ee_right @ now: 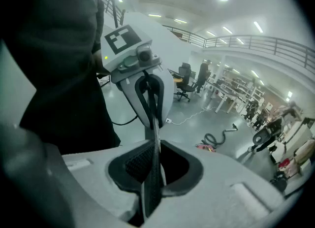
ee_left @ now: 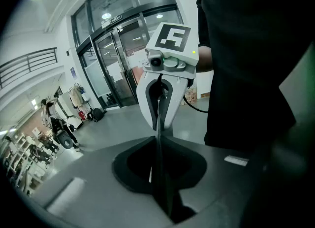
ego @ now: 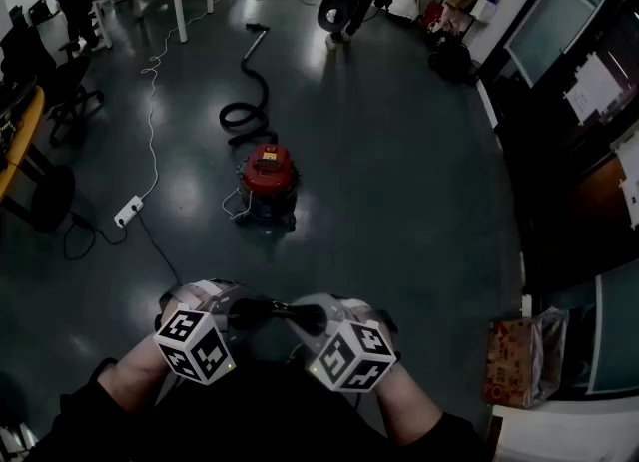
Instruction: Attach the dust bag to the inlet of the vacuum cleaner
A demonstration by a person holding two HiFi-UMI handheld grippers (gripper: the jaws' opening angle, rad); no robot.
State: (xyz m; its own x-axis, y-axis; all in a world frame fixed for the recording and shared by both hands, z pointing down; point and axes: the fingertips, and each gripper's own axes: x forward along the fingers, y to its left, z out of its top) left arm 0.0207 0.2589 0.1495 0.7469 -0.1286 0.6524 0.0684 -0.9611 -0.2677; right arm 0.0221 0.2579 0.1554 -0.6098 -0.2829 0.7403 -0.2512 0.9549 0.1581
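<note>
The red vacuum cleaner stands on the dark floor ahead of me. Its black hose coils behind it and runs away toward the far end. I see no dust bag. Both grippers are held close to my body, low in the head view, pointing at each other tip to tip. The left gripper is shut, its jaws meeting in a thin dark line. The right gripper is shut the same way. Nothing shows between either pair of jaws. Each gripper view shows the other gripper straight ahead.
A white power strip and its cables lie on the floor left of the vacuum. A brown printed bag sits against dark cabinets at the right. Desks, office chairs and people are at the far end of the hall.
</note>
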